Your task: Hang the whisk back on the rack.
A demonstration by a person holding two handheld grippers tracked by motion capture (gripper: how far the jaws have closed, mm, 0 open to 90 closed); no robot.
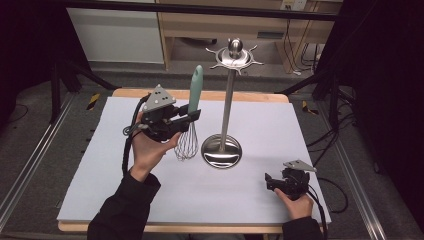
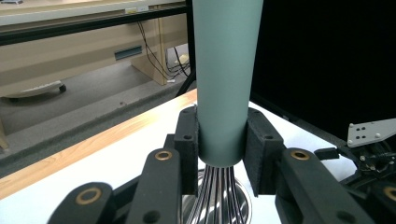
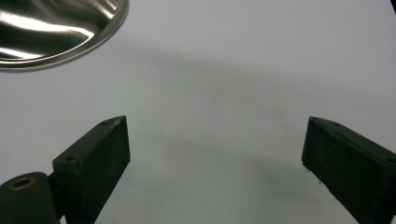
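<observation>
A whisk (image 1: 192,114) with a teal handle (image 2: 223,79) and a wire head stands upright above the table, left of the steel stand. My left gripper (image 1: 191,116) is shut on the low end of that handle, just above the wires (image 2: 219,198). The steel utensil stand (image 1: 227,95) has a round base (image 3: 56,32) and a hooked crown at the top. My right gripper (image 1: 269,181) rests low at the table's front right, open, with bare white table between its fingers (image 3: 95,161).
The white table top (image 1: 260,125) has a wooden edge at the back. Black tripod legs and cables stand on the floor at both sides. A wooden cabinet is behind the table.
</observation>
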